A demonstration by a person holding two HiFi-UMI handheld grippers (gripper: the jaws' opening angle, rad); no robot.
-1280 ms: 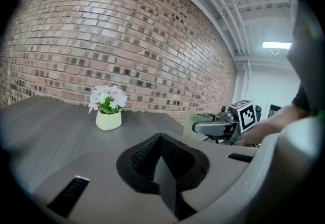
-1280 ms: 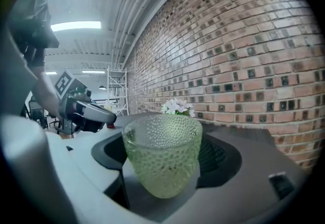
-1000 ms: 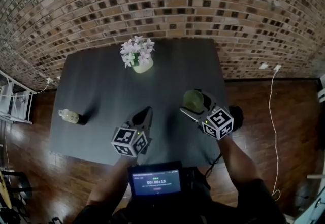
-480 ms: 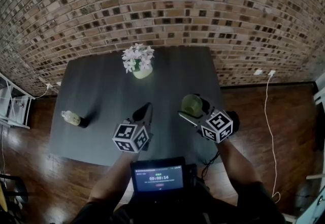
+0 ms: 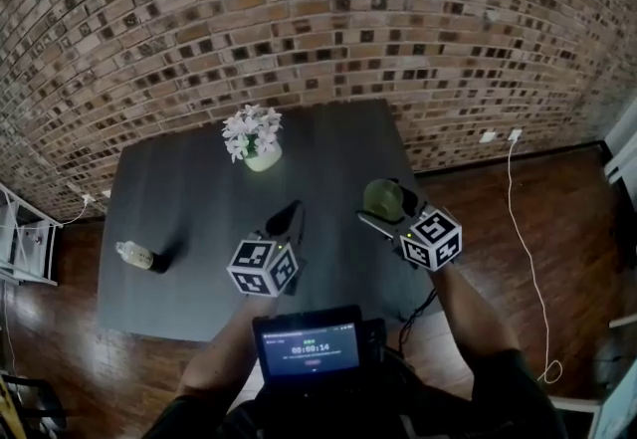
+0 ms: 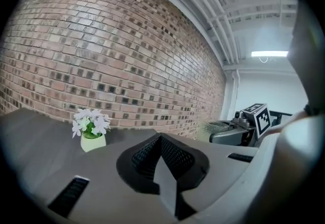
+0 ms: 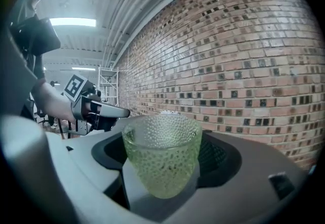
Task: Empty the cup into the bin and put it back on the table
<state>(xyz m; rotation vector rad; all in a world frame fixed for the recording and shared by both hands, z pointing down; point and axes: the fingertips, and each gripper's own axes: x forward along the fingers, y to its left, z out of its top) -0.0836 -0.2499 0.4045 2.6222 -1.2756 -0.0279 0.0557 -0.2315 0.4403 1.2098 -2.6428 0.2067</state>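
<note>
The right gripper point(image 5: 387, 209) grasps the green cup point(image 7: 162, 154) above the table point(image 5: 179, 188), near its right edge. The left gripper point(image 5: 287, 218) is clenched and empty. No bin is visible, so emptying and putting back seem still to do.

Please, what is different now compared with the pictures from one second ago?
The right gripper, shut on the green cup, has drifted toward the table's right edge and seems slightly higher. The left gripper, shut and empty, seems lifted a little too. Nothing was grasped or released. The flower pot and small bottle stayed put; the head view itself shifted.
</note>
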